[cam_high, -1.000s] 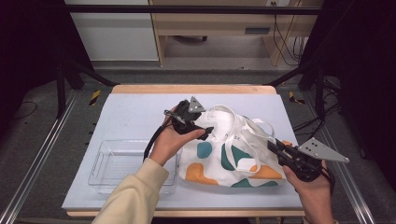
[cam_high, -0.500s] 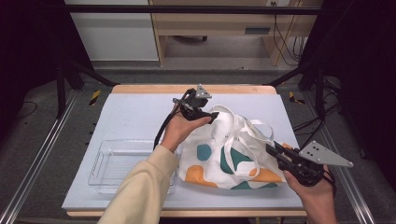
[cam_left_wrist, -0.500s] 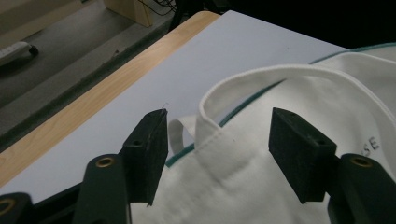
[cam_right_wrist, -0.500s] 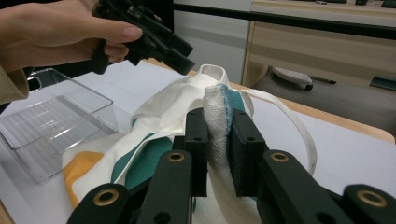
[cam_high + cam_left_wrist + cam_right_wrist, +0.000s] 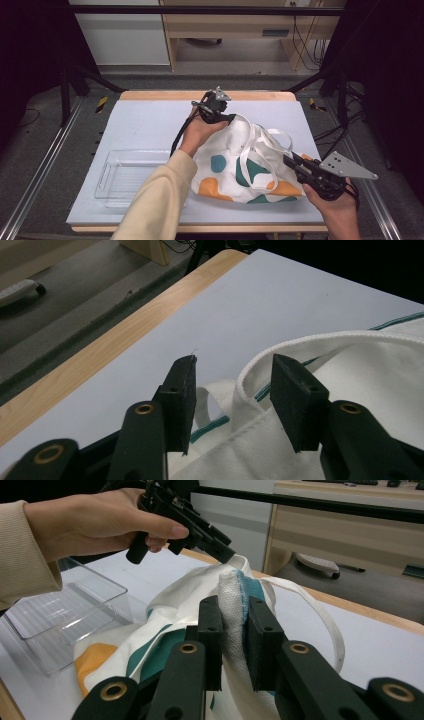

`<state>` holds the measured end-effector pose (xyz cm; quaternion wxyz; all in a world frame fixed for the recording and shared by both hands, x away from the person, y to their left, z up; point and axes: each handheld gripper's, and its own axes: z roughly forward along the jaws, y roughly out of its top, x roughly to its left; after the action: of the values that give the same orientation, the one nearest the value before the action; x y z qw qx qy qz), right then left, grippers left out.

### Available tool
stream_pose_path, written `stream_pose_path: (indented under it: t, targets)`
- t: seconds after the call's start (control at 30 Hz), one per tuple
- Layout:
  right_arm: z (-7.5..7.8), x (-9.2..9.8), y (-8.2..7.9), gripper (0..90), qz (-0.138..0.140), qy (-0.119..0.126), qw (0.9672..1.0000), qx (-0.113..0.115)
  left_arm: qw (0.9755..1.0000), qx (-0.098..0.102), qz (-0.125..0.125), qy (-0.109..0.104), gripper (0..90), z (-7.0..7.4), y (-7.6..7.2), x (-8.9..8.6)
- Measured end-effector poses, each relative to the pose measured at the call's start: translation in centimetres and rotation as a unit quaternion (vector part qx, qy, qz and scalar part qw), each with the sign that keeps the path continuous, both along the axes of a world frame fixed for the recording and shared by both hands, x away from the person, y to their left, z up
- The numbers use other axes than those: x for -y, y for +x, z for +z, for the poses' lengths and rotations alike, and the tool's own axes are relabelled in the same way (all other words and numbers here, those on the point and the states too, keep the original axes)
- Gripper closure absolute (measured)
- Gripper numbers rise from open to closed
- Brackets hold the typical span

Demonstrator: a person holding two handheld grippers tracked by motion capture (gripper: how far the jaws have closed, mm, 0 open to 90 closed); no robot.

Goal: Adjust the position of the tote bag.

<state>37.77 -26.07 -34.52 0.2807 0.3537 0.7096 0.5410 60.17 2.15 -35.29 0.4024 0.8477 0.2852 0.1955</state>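
A white cloth bag (image 5: 235,165) with teal and orange spots lies on the pale blue table mat (image 5: 150,125). My left gripper (image 5: 231,119) is at the bag's far top edge. In the left gripper view its jaws (image 5: 232,382) stand apart with the bag's white rim (image 5: 320,340) curving up between them; they have just been closing, and the pads do not press on the cloth. My right gripper (image 5: 290,161) is at the bag's near right side, shut on a bunched fold of the bag's cloth (image 5: 232,605). The right gripper view also shows the left gripper (image 5: 225,555) over the bag.
A clear plastic tray (image 5: 125,175) sits on the mat left of the bag, beside the left forearm (image 5: 155,200). The bag's white straps (image 5: 270,137) loop across its top. The table's wooden edge (image 5: 165,95) runs along the far side.
The left hand has moved away from me and to the right, to the bag's far rim, and its jaws have narrowed. The right gripper has stayed in place, still clamped on the cloth.
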Motion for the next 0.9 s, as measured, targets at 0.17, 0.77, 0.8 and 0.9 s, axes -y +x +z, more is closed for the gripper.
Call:
stream_pose_path:
  t: [0.17, 0.77, 0.8, 0.9]
  targets:
    - [0.3, 0.0, -0.1, 79.2, 0.003, 0.002, 1.0000, 0.003, 1.0000, -0.005, -0.002, 0.005, 56.5, -0.2, 0.2, 0.4]
    - [0.7, 1.2, -0.5, 79.2, -0.002, 0.013, 0.9999, 0.009, 0.9975, -0.069, -0.013, 0.014, 74.4, -0.6, 0.7, 1.5]
    - [0.7, 1.2, -0.6, 79.1, -0.003, 0.015, 0.9998, 0.010, 0.9972, -0.071, -0.009, 0.020, 79.0, -0.7, 0.6, 1.6]
    - [0.7, 1.5, -0.6, 79.2, -0.005, 0.018, 0.9998, 0.011, 0.9971, -0.072, -0.009, 0.024, 82.6, -0.7, 0.5, 1.5]
